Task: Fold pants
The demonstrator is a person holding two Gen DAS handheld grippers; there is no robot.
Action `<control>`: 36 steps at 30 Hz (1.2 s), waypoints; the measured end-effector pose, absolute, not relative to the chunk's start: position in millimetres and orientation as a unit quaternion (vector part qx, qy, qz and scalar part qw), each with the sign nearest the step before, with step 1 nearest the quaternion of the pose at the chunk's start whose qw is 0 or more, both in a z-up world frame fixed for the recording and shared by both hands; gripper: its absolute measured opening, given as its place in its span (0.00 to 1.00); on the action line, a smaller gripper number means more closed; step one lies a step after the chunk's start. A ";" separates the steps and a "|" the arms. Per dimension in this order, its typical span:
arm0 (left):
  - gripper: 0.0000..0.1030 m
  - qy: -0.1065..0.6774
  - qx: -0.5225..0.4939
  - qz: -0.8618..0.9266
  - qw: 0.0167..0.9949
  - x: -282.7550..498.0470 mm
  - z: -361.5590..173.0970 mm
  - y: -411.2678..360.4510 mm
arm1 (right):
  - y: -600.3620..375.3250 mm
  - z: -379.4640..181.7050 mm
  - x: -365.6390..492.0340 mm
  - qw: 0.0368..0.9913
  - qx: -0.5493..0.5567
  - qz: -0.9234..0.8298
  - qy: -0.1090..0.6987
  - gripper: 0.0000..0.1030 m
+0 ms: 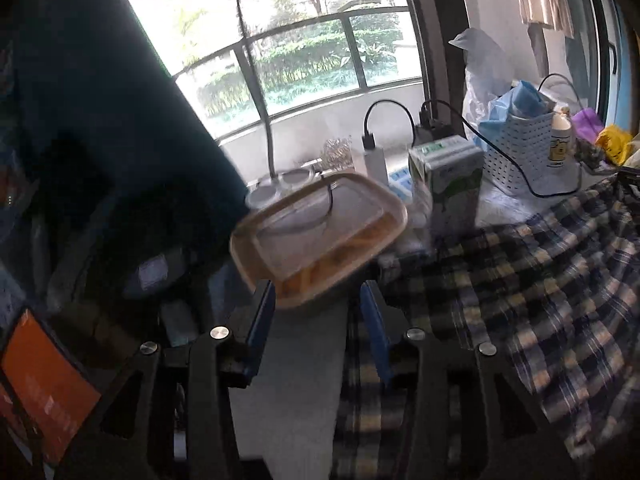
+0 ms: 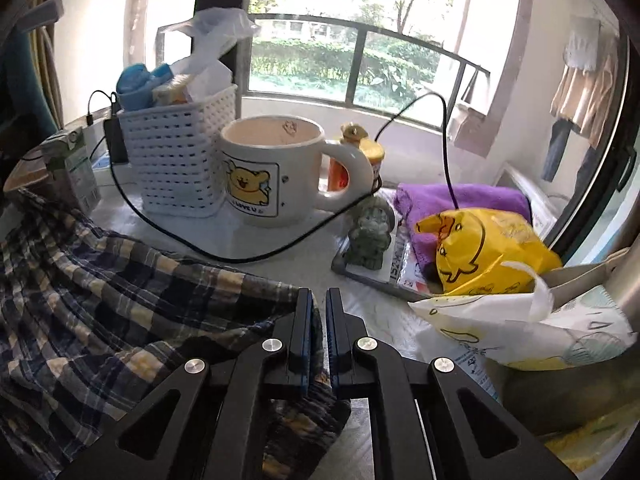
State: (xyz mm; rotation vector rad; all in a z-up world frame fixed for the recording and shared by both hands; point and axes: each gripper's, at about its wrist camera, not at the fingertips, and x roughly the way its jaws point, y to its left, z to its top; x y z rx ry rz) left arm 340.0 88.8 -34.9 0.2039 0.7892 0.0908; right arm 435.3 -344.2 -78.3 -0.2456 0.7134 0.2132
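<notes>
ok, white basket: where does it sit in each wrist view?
Left wrist: white basket upper right, behind the plaid pants, beside the green carton.
Right wrist: basket upper left, just left of the mug.
Shared landmark: the black cable looping in front of it.

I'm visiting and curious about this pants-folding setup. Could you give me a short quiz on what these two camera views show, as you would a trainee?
1. True or false: the right gripper has its jaws shut on the plaid pants.
2. Which object stands directly right of the white basket in the right wrist view? A) mug B) milk carton C) purple towel
3. Fill in: the left gripper has its jaws ____, with nothing between them.

Key:
1. True; the fabric is pinched between the jaws.
2. A, the bear-print mug.
3. Open; the pants lie beside its right finger, and bare table shows between the fingers.
</notes>
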 end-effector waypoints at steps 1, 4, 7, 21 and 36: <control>0.43 0.392 0.085 0.035 0.915 329.6 -37.1 91.9 | -343.2 -73.6 430.6 0.927 -0.122 0.100 0.341 0.07; 0.43 0.423 0.038 -0.016 0.905 300.0 -48.9 94.8 | -343.7 -60.8 418.8 0.932 -0.117 0.098 0.329 0.08; 0.43 0.454 0.003 -0.067 0.889 270.9 -61.5 90.0 | -344.9 -48.4 403.4 0.933 -0.112 0.107 0.325 0.27; 0.61 0.493 -0.073 -0.077 0.863 199.7 -106.0 97.3 | -261.9 -44.4 293.7 0.892 -0.140 0.267 0.336 0.70; 0.07 0.466 -0.125 -0.115 0.868 155.9 -98.9 109.7 | -128.3 -108.9 287.7 0.776 -0.258 0.377 0.434 0.00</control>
